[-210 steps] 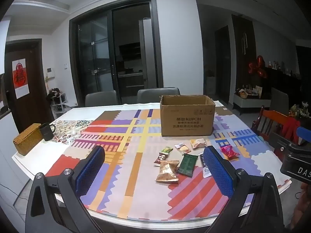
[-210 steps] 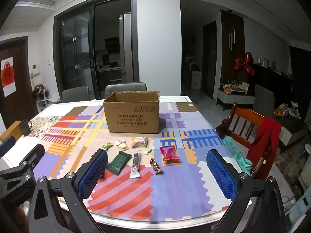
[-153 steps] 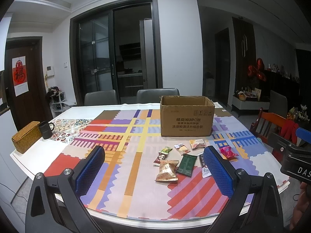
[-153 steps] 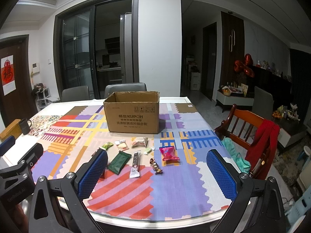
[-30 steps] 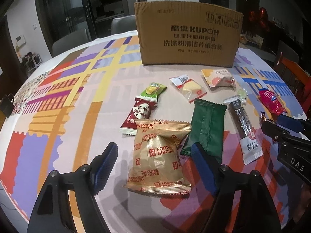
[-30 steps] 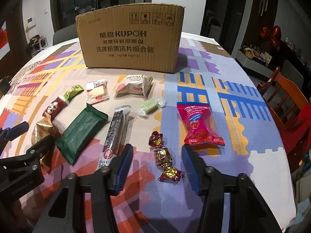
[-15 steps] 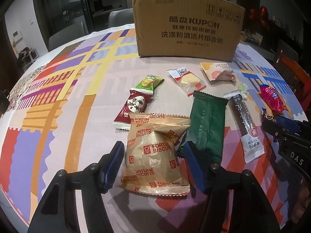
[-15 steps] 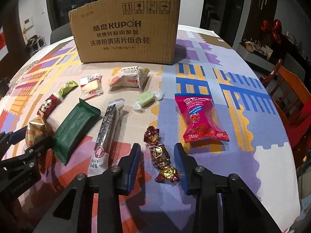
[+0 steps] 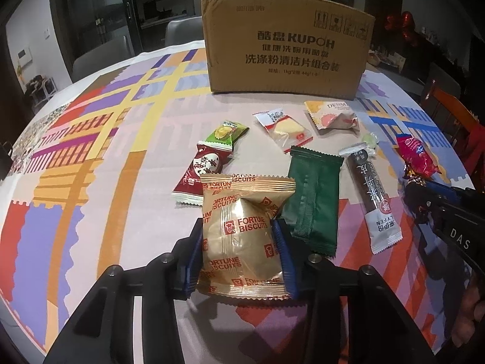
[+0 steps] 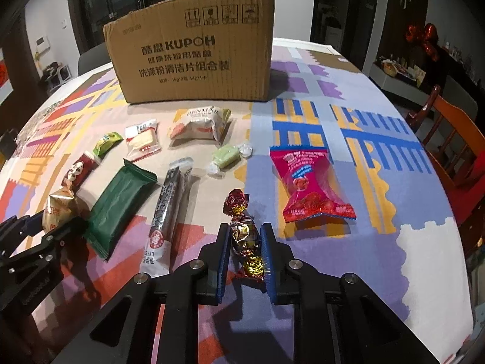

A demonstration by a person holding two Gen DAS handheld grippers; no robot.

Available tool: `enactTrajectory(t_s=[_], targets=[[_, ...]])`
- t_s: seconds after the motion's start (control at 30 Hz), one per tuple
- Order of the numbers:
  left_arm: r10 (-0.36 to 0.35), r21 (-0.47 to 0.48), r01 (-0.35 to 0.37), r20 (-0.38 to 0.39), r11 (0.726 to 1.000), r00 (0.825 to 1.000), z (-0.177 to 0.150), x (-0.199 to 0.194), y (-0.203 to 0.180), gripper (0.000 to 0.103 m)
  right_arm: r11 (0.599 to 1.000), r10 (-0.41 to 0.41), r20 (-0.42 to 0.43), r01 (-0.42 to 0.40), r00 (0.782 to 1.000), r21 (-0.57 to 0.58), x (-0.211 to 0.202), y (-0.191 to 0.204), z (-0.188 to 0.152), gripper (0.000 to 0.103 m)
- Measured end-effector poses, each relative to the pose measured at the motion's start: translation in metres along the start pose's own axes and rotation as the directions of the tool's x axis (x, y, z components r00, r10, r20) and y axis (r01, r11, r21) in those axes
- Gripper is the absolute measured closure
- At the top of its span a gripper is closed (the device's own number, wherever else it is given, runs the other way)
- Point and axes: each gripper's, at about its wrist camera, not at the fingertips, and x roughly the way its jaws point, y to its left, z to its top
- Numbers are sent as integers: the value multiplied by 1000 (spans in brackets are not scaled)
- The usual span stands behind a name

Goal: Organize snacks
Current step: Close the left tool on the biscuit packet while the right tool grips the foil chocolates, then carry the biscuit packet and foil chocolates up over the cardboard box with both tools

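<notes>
My left hand-held gripper (image 9: 241, 254) pinches the biscuits (image 9: 242, 239), my right hand-held gripper (image 10: 244, 253) the candy (image 10: 244, 236), both in front of the box (image 10: 191, 48) they go into.

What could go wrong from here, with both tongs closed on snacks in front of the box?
1. The left tongs squeeze the puffy Fortune Biscuits packet by its sides; the biscuits may crush or the slick film slip.
2. The right tongs pinch a string of foil candies; the far red one hangs free and may snag the cardboard box.
</notes>
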Motion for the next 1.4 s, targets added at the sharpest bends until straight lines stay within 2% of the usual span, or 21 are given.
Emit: enactTrajectory(t_s=[0.73,1.07,1.4], targets=[[30,-13,-29,66,1000,997,17,-35,5,61,1000,20,68,-20,997,1,-29,1,18,82],[41,-9,-40,117,999,992,38,-52,5,60,1000,22,108,-21,994,-3,-45,1,36,82],[41,-13,-40,132,999,990,59,-61,4,60,1000,27,140,-26,990,-9,-58,0,58,82]])
